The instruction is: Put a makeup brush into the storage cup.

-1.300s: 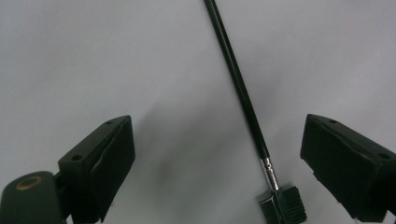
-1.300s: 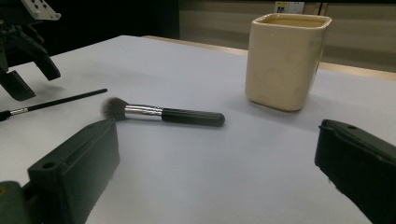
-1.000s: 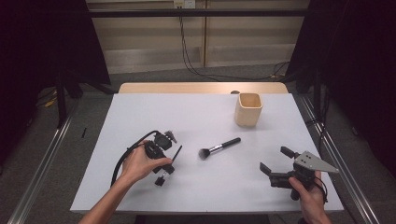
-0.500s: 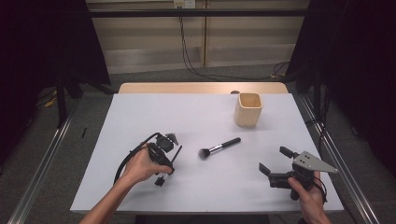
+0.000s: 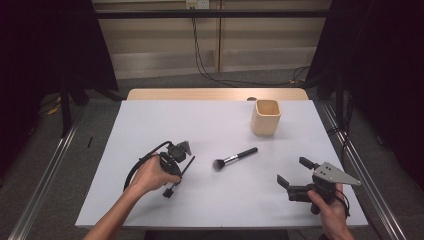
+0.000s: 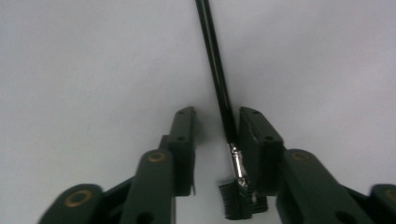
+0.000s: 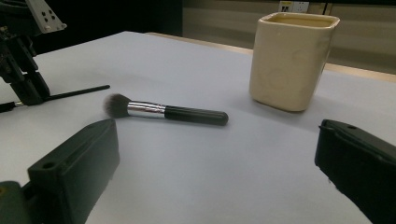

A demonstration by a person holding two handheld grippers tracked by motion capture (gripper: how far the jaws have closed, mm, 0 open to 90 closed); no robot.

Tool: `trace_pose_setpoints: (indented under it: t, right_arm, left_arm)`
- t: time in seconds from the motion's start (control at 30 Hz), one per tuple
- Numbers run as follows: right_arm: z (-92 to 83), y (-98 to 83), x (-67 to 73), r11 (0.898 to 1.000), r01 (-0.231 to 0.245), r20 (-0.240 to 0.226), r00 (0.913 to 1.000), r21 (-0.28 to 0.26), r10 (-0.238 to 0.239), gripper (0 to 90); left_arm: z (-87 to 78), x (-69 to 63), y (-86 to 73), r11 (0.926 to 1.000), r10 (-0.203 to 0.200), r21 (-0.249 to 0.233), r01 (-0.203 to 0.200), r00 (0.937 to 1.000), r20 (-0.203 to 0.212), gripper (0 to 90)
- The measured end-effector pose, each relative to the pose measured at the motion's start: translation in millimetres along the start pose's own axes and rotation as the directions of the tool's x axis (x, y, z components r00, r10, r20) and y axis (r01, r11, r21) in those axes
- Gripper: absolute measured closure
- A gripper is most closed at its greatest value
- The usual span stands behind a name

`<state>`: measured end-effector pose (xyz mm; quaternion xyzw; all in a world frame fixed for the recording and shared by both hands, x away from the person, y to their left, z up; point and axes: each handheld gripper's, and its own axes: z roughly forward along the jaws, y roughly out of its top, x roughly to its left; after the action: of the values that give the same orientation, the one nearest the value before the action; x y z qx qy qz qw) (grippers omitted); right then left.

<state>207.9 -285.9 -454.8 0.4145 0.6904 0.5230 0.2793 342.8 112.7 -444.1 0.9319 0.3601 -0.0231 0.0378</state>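
The thin black brush (image 6: 218, 79) lies flat on the bench (image 5: 200, 120), left of the middle, and it runs between the fingers (image 6: 183, 135) of my left gripper (image 5: 175, 169). Those fingers have just been closing around it. In the left gripper view the handle sits against one finger while a narrow gap shows at the other, so I judge it is not clamped yet. The metal collar and small comb head sit deep in the gripper, near its base.

To finish the grab well, I would close gently until both pads meet the handle. Keeping the tips low on the bench should stop the slim stick from rolling out. The hold is close to the head end, so the long handle may droop when lifted; I would raise it slowly and level.

My right gripper (image 5: 291, 171) rests near the right front of the bench with its fingers wide apart and nothing between them. The fluffy makeup brush (image 5: 235, 158) lies between the two grippers, near my left one. The cream cup (image 5: 265, 117) stands well beyond it. The front edge is near my left hand, so open room lies up and toward the middle.
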Motion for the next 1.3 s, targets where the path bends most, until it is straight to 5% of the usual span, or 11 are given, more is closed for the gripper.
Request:
trace_pose_setpoints:
  t: [0.17, 0.37, 0.5, 0.7, 0.93, 1.03, 1.1, 1.13, 1.23, 1.27, 1.3]
  right_arm:
    - [0.1, 0.0, 0.0, 1.0, -0.002, 0.0, 1.0, 0.001, 0.002, 0.0]
    - [0.7, -0.2, 0.0, 1.0, -0.003, 0.0, 1.0, 0.004, 0.003, 0.0]
    - [0.7, -0.2, -0.2, 1.0, -0.004, 0.001, 1.0, 0.004, 0.004, 0.0]
    - [1.3, 0.0, -0.3, 1.0, -0.007, 0.002, 1.0, 0.005, 0.007, 0.0]
    - [0.9, -0.2, -0.9, 1.0, -0.004, 0.005, 1.0, 0.005, 0.004, 0.0]
    - [0.8, -0.2, -0.9, 1.0, -0.007, 0.006, 1.0, 0.004, 0.007, 0.0]
    - [0.6, -0.1, -0.7, 1.0, -0.006, 0.004, 1.0, 0.003, 0.006, 0.0]
    - [0.6, -0.1, -0.7, 1.0, -0.006, 0.004, 1.0, 0.003, 0.006, 0.0]
    - [0.6, -0.1, -0.8, 1.0, -0.01, 0.005, 0.9999, 0.001, 0.01, 0.0]
    - [0.7, -0.1, -0.8, 1.0, -0.009, 0.005, 0.9999, 0.002, 0.009, 0.0]
    - [0.7, -0.1, -0.8, 1.0, -0.009, 0.005, 0.9999, 0.002, 0.009, 0.0]
  left_arm:
    - [0.1, 1.1, -2.0, 1.0, -0.007, 0.004, 0.007, 0.9998, 0.017, 85.6]
    - [-0.3, 3.1, -1.7, 0.9998, -0.02, 0.008, 0.02, 0.9994, 0.028, 86.0]
    - [-1.9, 10.5, -8.9, 0.998, -0.047, -0.039, 0.05, 0.9955, 0.082, 86.1]
    - [-3.5, 14.2, -12.5, 0.9975, -0.039, -0.055, 0.045, 0.9936, 0.106, 86.1]
    - [-11.2, 20.7, -17.2, 0.9893, -0.05, -0.13, 0.066, 0.9916, 0.119, 86.1]
    - [-16.0, 23.5, -20.6, 0.9809, -0.041, -0.184, 0.064, 0.9909, 0.128, 86.1]
    - [-20.8, 26.4, -25.4, 0.9618, -0.042, -0.262, 0.078, 0.9895, 0.138, 86.1]
    - [-20.8, 26.4, -25.4, 0.9618, -0.042, -0.262, 0.078, 0.9895, 0.138, 86.1]
    - [-23.6, 29.8, -30.5, 0.9414, -0.033, -0.328, 0.081, 0.9883, 0.149, 86.1]
    - [-24.6, 30.6, -33.9, 0.9258, -0.026, -0.37, 0.08, 0.9885, 0.149, 86.1]
    - [-24.6, 30.6, -33.9, 0.9258, -0.026, -0.37, 0.08, 0.9885, 0.149, 86.1]
